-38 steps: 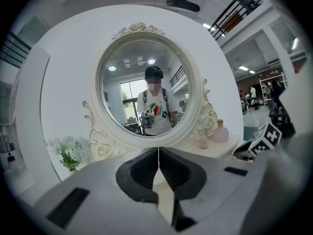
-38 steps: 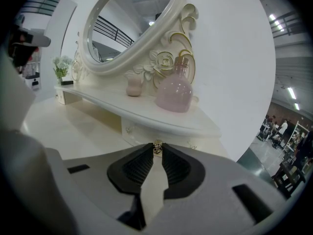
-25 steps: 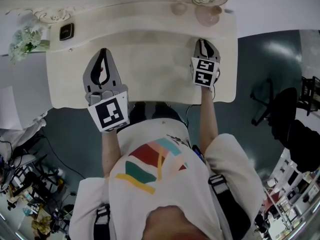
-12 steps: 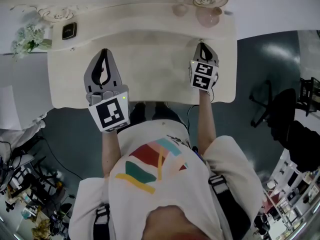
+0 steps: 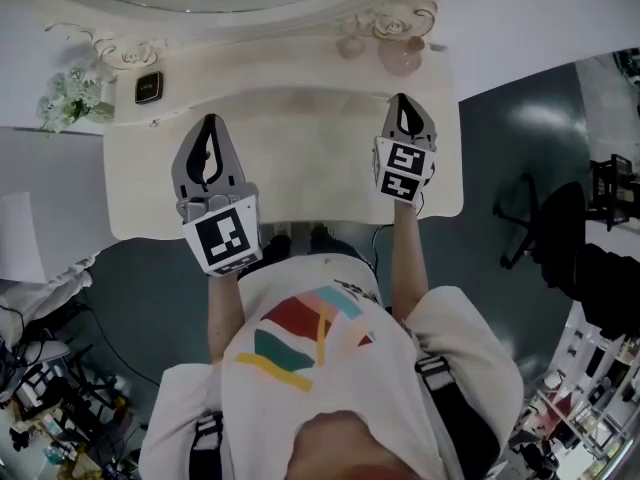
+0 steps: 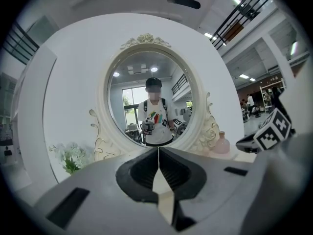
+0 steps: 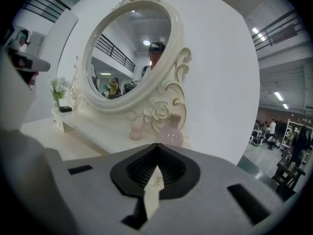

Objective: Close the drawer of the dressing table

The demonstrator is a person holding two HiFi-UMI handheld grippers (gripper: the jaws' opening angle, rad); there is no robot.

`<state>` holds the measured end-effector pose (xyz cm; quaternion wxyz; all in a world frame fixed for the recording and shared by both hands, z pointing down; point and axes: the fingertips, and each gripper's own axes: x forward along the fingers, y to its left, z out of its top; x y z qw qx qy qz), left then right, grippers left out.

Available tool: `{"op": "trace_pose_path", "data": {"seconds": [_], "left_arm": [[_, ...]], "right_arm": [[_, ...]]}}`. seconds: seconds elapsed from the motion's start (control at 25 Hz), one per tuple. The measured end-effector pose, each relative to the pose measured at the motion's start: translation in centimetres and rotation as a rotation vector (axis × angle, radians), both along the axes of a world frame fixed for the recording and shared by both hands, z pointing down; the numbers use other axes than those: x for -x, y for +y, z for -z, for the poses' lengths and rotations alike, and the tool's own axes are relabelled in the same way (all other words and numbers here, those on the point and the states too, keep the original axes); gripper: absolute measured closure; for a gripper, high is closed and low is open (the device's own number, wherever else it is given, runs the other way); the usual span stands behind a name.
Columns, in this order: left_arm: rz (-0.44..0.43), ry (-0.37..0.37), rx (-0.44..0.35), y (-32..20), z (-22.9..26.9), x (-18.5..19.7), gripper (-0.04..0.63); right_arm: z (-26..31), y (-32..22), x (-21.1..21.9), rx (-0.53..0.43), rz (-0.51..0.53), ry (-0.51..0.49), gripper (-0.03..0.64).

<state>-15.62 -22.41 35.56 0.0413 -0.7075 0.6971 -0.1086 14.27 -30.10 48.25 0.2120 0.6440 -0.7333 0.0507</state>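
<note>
The cream dressing table [image 5: 300, 118] lies below me, its top bare in the middle. No drawer shows in any view; the table's front edge [image 5: 330, 211] hides whatever is under it. My left gripper [image 5: 209, 120] hovers over the left part of the top, jaws shut with nothing between them. Over the right part my right gripper [image 5: 401, 99] is shut and empty as well. In the left gripper view the left gripper [image 6: 158, 149] faces the oval mirror [image 6: 122, 89]. The right gripper [image 7: 157, 145] sees the mirror [image 7: 129, 53] from the side.
At the back of the table stand white flowers [image 5: 70, 98], a small black box [image 5: 148, 87] and two pink bottles [image 5: 402, 56] at the mirror's carved base. A dark office chair [image 5: 545, 218] stands to the right on the grey floor. Cables and clutter [image 5: 40, 388] lie at lower left.
The right gripper's jaws, slightly apart a second ago, have closed, and that gripper has lifted above the tabletop. The left gripper has risen a little.
</note>
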Motion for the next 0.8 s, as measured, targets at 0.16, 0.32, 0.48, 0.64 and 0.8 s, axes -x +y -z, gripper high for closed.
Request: {"op": "trace_pose_path", "data": {"seconds": [0.16, 0.32, 0.48, 0.64, 0.8], "left_arm": [[-0.008, 0.019, -0.034, 0.1, 1.5, 0.5, 0.589], [-0.015, 0.03, -0.062, 0.4, 2.8, 0.9, 0.589], [-0.026, 0.027, -0.083, 0.8, 3.9, 1.5, 0.589], [-0.039, 0.036, -0.077, 1.2, 4.6, 2.2, 0.589], [-0.055, 0.043, -0.08, 1.6, 5.0, 2.5, 0.589]], "right_arm": [[5.5, 0.2, 2.1, -0.113, 0.017, -0.02, 0.617], [10.7, 1.1, 5.0, -0.215, 0.047, -0.048, 0.617], [13.8, 2.7, 8.2, -0.276, 0.099, -0.071, 0.617], [16.7, 4.0, 11.8, -0.34, 0.154, -0.104, 0.617], [17.3, 5.6, 15.1, -0.344, 0.197, -0.161, 0.617]]}}
